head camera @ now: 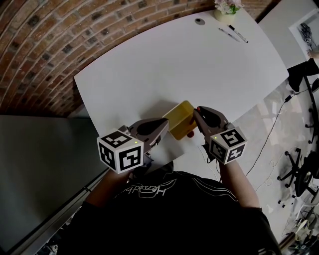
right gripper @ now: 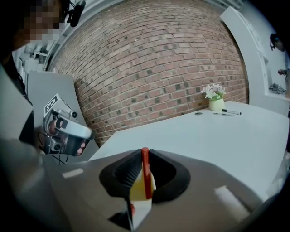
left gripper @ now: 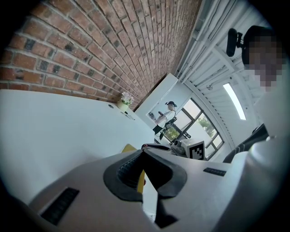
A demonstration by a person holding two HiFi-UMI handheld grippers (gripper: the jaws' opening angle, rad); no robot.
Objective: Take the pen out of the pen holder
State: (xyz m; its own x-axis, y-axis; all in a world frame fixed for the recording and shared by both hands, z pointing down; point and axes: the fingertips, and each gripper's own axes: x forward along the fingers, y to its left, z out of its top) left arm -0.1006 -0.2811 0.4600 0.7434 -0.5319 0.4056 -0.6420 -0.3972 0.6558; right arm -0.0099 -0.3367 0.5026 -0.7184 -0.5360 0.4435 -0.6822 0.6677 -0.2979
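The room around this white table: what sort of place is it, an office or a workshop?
Most likely an office or studio workspace: a large white table set against a bare brick wall, marker pens and a small flower pot at its far end, and what looks like a wheeled office chair nearby.

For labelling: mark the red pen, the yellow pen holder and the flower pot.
red pen (right gripper: 145, 174), right gripper view, mid-shaft.
yellow pen holder (head camera: 180, 119), head view, top face.
flower pot (right gripper: 216, 105), right gripper view, front wall.

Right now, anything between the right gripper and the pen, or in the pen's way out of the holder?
Nothing visible. The right gripper is closed on the red pen, and the space above the yellow holder is free. The left gripper grips the holder's opposite side.
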